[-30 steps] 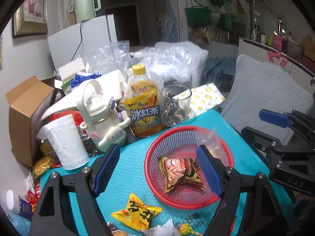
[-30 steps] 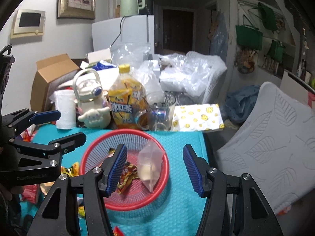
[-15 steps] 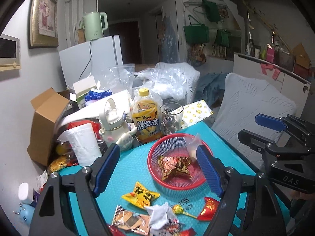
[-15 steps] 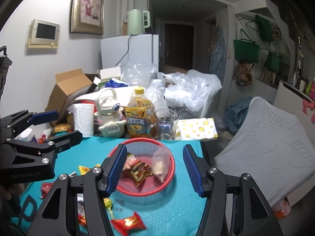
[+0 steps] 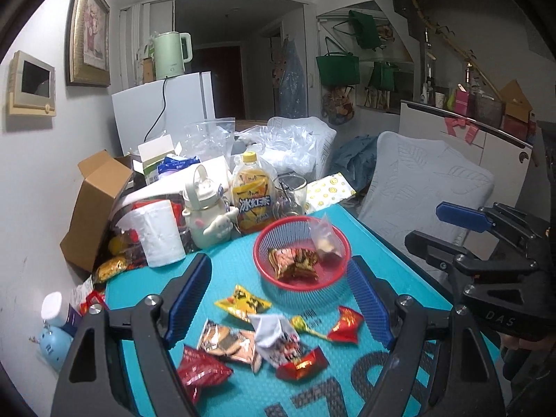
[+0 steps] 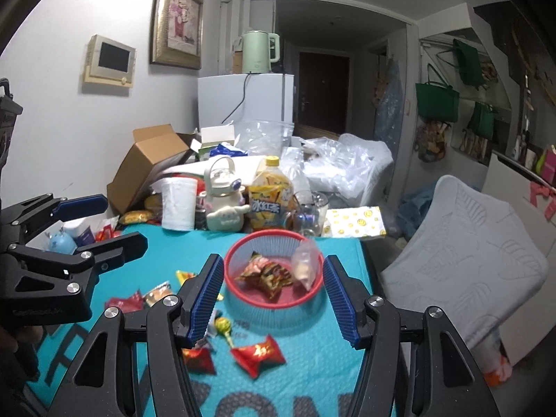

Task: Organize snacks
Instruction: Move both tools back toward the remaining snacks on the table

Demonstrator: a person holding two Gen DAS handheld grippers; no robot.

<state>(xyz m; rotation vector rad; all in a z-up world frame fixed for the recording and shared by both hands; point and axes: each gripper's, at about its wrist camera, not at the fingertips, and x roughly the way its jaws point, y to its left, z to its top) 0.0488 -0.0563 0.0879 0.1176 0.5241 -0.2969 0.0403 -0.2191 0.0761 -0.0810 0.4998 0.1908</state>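
Red basket upright on teal worktop, holding brown snack packet lying crosswise and clear bag leaning on its right rim. Loose snacks scattered nearer. Left gripper and right gripper wide apart, gripping nothing.

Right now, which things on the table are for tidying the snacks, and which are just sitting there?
For the job:
red basket, already holding a brown snack pack and a clear bag
yellow snack packet
lollipop
red candy
silver biscuit pack

Just lying about:
iced tea bottle
white bunny bottle
paper roll
glass cup
cardboard box
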